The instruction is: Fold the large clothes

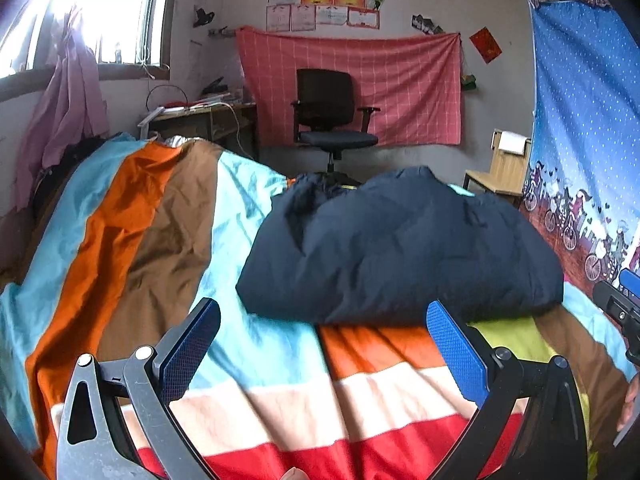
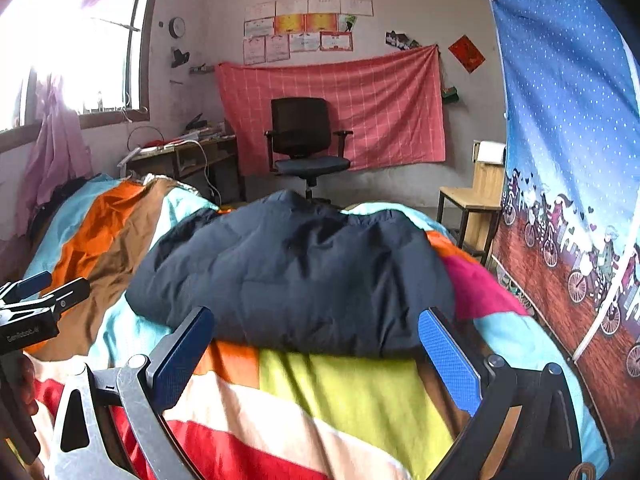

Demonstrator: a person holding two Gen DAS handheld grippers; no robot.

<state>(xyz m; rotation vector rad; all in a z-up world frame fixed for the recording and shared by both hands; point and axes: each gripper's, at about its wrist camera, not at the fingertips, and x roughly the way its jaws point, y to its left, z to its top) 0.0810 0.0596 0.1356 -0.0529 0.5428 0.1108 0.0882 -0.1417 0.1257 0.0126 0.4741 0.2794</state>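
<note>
A dark navy padded jacket [image 1: 400,244] lies folded in a thick bundle on the striped bed cover [image 1: 160,232]. It also shows in the right wrist view [image 2: 296,272]. My left gripper [image 1: 324,336] is open and empty, just short of the jacket's near edge, above the cover. My right gripper [image 2: 316,344] is open and empty, also just short of the near edge. Each gripper shows at the side of the other's view: the right one [image 1: 620,300] and the left one [image 2: 36,300].
A blue patterned curtain [image 2: 568,160] hangs close on the right. Beyond the bed stand a black office chair [image 1: 332,116], a cluttered wooden desk [image 1: 200,116] under the window and a small wooden chair [image 2: 476,196]. A pink curtain [image 1: 68,96] hangs at the left.
</note>
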